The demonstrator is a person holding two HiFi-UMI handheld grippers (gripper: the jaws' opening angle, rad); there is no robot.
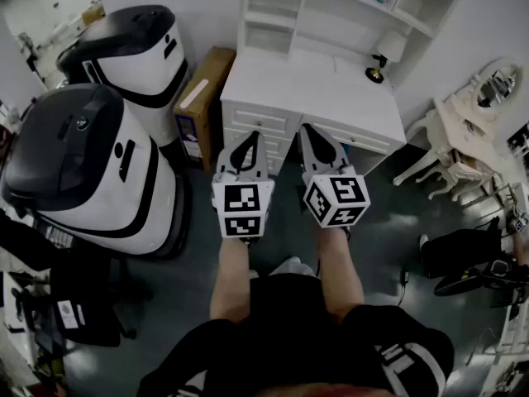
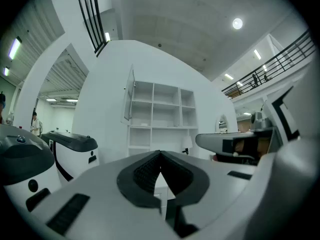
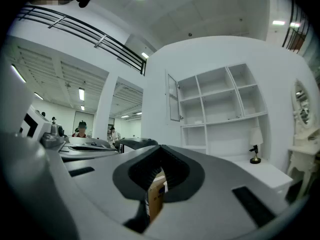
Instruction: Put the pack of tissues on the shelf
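Note:
No pack of tissues shows in any view. The white shelf unit (image 1: 331, 15) stands on the back of a white desk (image 1: 322, 89), straight ahead of me; its cubbies look bare. It also shows ahead in the left gripper view as the shelf (image 2: 160, 114) and in the right gripper view as the shelf (image 3: 220, 104). My left gripper (image 1: 250, 135) and right gripper (image 1: 308, 128) are held side by side in front of the desk drawers. Both are shut, tips together, with nothing between them, as the left gripper (image 2: 160, 154) and right gripper (image 3: 161, 148) show in their own views.
A small lamp (image 1: 384, 52) stands on the desk's right end. A brown cardboard box (image 1: 202, 98) leans at the desk's left. Two big white-and-black machines (image 1: 91, 172) stand further left. A white chair (image 1: 438, 155) and a vanity with mirror (image 1: 488, 98) stand at the right.

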